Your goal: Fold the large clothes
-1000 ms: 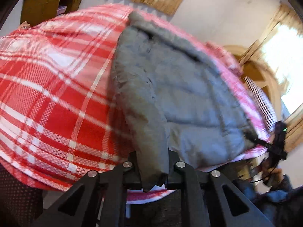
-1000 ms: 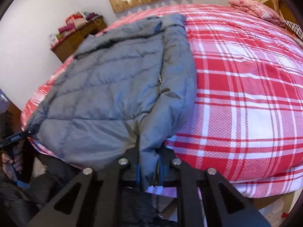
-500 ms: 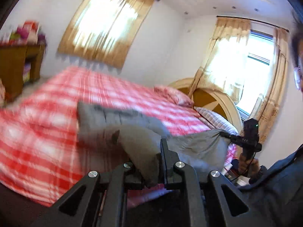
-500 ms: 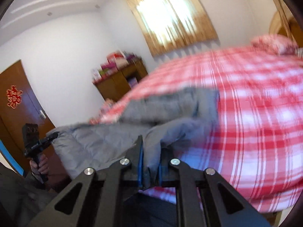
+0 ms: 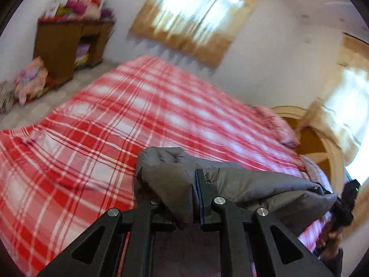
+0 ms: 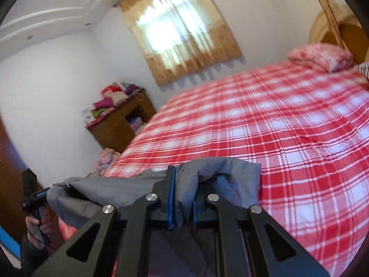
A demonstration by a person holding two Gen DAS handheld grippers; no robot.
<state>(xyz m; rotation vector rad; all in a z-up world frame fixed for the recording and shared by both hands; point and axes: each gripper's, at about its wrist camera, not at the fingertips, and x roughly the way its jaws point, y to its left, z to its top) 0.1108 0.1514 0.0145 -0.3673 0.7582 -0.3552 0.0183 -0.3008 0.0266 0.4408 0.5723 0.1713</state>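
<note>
Both tools clamp grey jacket (image 5: 265, 182) | left tool (image 5: 184, 198) | right tool (image 6: 183, 198) (pillow (image 6: 320, 56) clearest here)

Jacket (image 5: 253, 182): grey cloth, matt, padded, soft creases. Bedspread (image 5: 110, 124): red-and-white plaid woven cloth, matt, lightly wrinkled. Left gripper (image 5: 184, 198) and right gripper (image 6: 183, 198): black matt plastic, bright metal screw heads; blue lining on the right one's fingers (image 6: 171, 196). Cabinet (image 5: 60, 46): brown wood, dull sheen. Curtain (image 6: 182, 30): tan cloth, thin, light showing through. Pillow (image 6: 322, 56): pink patterned cloth
</note>
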